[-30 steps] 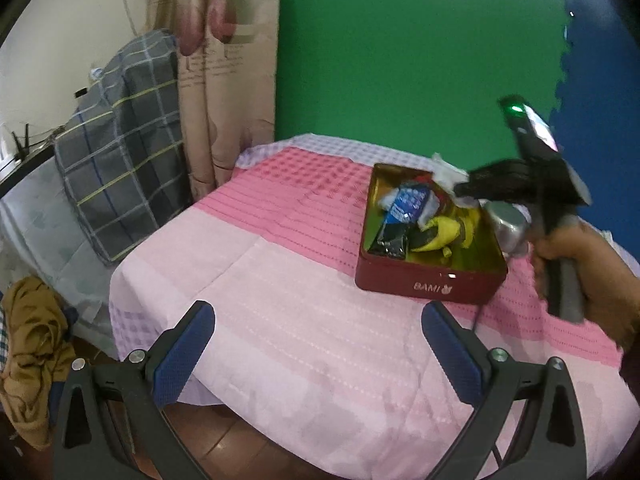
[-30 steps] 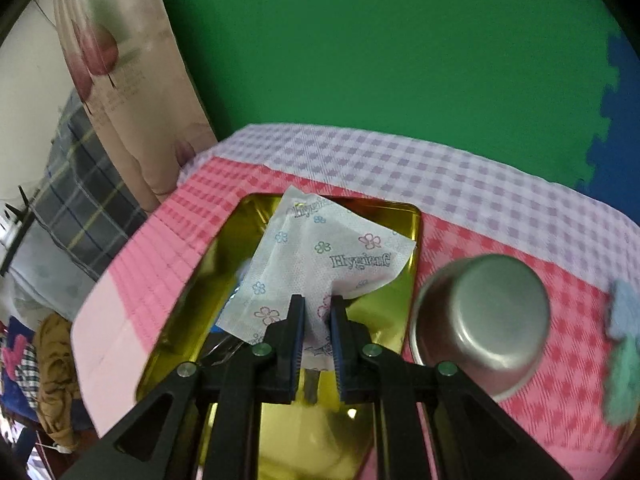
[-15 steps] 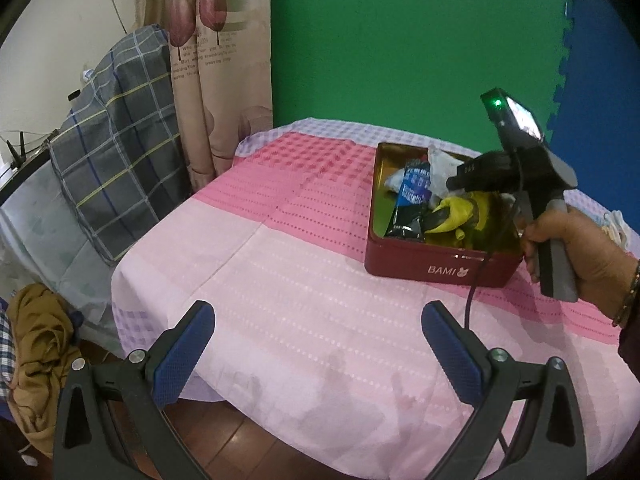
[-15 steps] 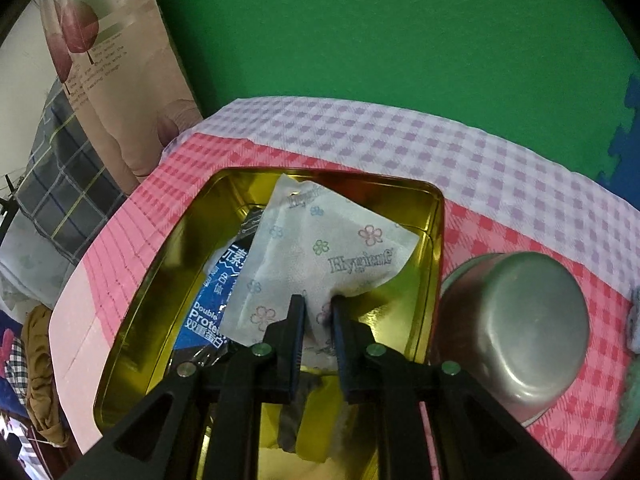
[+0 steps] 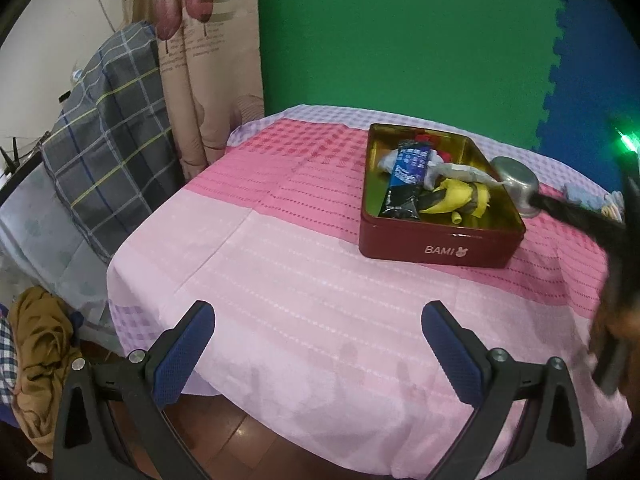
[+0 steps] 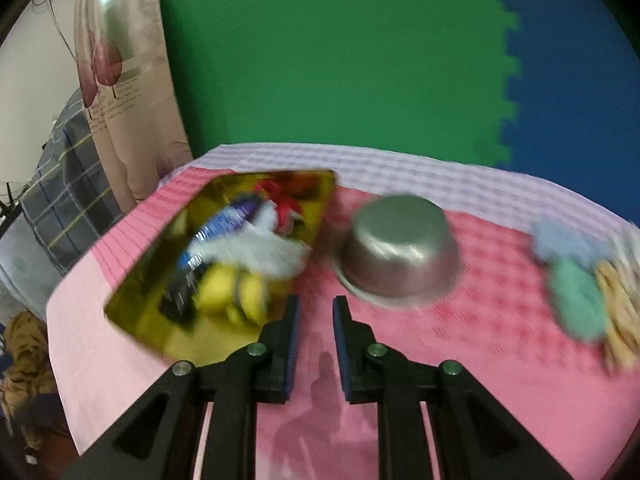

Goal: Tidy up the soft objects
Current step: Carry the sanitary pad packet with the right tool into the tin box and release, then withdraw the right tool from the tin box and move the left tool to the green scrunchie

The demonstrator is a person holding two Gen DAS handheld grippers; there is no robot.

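Since the earlier frames the right gripper has let go of the white tissue pack and pulled back out of the tin; its jaws now stand a narrow gap apart with nothing between them, over bare pink cloth just in front of the tin. The right-wrist view is blurred. The pack lies in the tin, on top of a blue packet and beside a yellow soft toy; something red shows at the tin's far end. The tin sits on the desk, which is covered in pink and lilac cloth. A steel bowl stands upside down just right of the tin. Further right, well apart from the tin, blue, green and yellow soft things lie in a loose heap on the cloth. The left gripper hangs over the desk's near edge, jaws wide apart and empty.
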